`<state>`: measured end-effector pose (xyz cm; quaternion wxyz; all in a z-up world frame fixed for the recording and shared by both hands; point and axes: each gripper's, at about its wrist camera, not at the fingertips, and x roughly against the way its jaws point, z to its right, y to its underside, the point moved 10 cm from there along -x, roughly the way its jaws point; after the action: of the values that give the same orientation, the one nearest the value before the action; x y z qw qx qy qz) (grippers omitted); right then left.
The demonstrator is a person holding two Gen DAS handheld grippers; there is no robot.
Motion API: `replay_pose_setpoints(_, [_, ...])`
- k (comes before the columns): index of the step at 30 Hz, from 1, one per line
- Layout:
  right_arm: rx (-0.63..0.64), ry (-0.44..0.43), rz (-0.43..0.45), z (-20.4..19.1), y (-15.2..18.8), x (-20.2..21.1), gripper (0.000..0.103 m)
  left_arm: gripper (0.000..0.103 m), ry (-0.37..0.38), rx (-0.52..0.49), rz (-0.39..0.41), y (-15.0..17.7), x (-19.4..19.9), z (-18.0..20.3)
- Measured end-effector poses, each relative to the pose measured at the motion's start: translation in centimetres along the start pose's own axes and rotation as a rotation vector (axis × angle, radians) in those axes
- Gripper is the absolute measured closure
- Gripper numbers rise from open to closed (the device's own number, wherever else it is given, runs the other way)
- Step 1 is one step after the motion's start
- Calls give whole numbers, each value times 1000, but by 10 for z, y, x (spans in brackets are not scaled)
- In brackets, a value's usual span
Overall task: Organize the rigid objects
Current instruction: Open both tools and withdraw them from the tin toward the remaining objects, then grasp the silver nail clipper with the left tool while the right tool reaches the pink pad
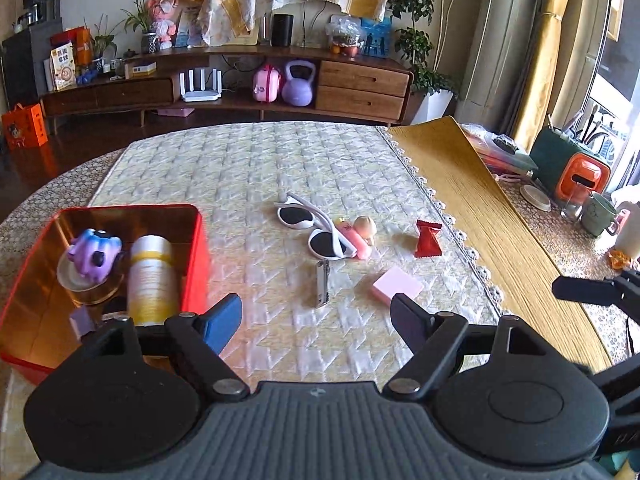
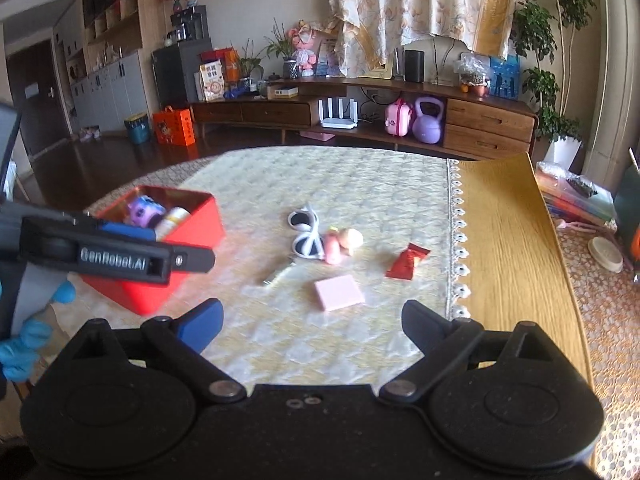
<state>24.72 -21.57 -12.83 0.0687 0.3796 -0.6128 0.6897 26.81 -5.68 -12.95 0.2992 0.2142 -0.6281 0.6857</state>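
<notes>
While both the left gripper [image 1: 316,320] and right gripper [image 2: 312,322] hover with jaws apart and empty, a pink block [image 1: 397,289] and nail clipper [image 1: 321,283] lie nearest, sunglasses [image 1: 314,229] and red packet [image 1: 428,238] farther, red tin [image 1: 196,240] at left

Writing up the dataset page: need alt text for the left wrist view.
An open, empty left hand-held gripper hovers over a quilted table mat. Ahead lie white sunglasses, nail clippers, a pink block and a red candy; a red tin sits left.
</notes>
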Motion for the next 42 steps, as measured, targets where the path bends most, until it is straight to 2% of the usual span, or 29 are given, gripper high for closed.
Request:
replay_pose_setpoints(6, [24,-10,-33,10,10,-27,12,22,-6,-5,-20,3,-34,10])
replay_pose_setpoints(8, [21,-23,-47,12,11,-36,18,22,-10,-6,-28,4,-45,11])
replay_pose_setpoints(17, [14,-41,-85,23,13,-76,23,22,-49,-26,-48,5,-89,10])
replay_pose_setpoints(27, [27,-62,-104,23,13,-108,30,22,-64,-38,-47,4,-116,3])
replay_pose_setpoints(30, [34,-57,-105,23,12,-114,31,34,-53,-35,-51,5,-121,3])
replay_pose_setpoints(34, [38,-51,-107,25,12,-122,32,43,-50,-44,-52,6,-125,4])
replay_pose_setpoints(36, [40,-49,-108,25,12,-125,34,51,-45,-49,-52,7,-126,4])
replay_pose_setpoints(40, [47,-47,-109,23,12,-131,41,54,-42,-43,-42,6,-129,4])
replay_pose_setpoints(42, [53,-45,-105,22,12,-133,42,67,-46,-60,-39,5,-130,7])
